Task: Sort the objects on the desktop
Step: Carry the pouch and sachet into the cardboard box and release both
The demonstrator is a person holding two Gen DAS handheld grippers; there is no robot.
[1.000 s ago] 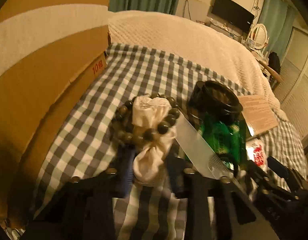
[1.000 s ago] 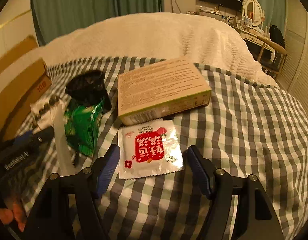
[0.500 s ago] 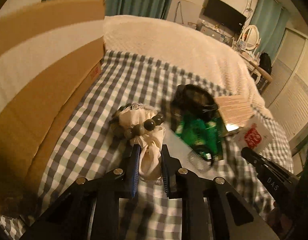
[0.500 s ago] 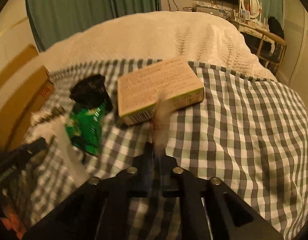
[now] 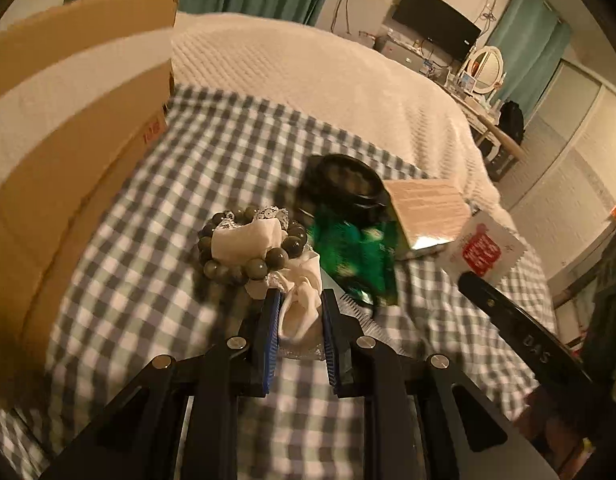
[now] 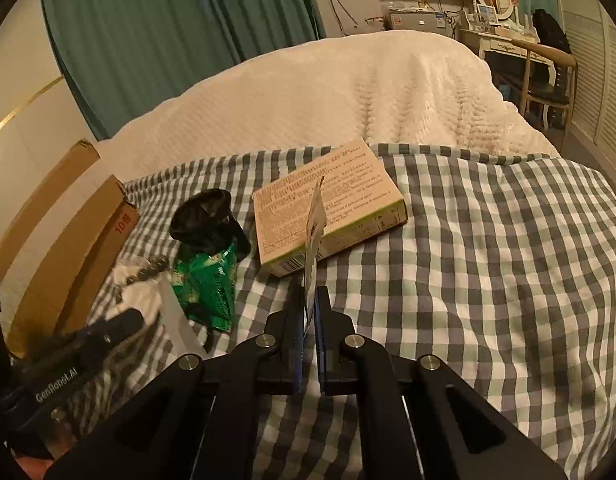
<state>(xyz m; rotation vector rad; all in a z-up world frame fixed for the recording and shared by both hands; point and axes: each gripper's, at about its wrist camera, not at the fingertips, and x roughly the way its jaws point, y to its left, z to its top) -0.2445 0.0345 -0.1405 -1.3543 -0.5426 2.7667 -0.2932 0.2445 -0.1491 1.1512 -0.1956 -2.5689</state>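
Note:
My left gripper [image 5: 298, 308] is shut on a white cloth pouch [image 5: 300, 304] that has a dark bead bracelet [image 5: 248, 248] around its top, held just above the checked cloth [image 5: 212, 168]. My right gripper [image 6: 309, 306] is shut on a white and red sachet [image 6: 314, 232], seen edge-on and lifted off the cloth. The sachet also shows in the left wrist view [image 5: 482, 250]. A green packet [image 6: 206, 284], a black pouch [image 6: 206, 216], a tan flat box [image 6: 328, 204] and a clear comb [image 6: 176, 320] lie on the cloth.
An open cardboard box [image 5: 68, 128] stands along the left side. A cream bedspread [image 6: 348, 92] lies beyond the checked cloth. A dresser with a mirror and a chair [image 6: 544, 76] stand far right.
My left gripper closed on the pouch and lifted it with the bracelet. My right gripper closed on the sachet and raised it off the cloth, turning it edge-on.

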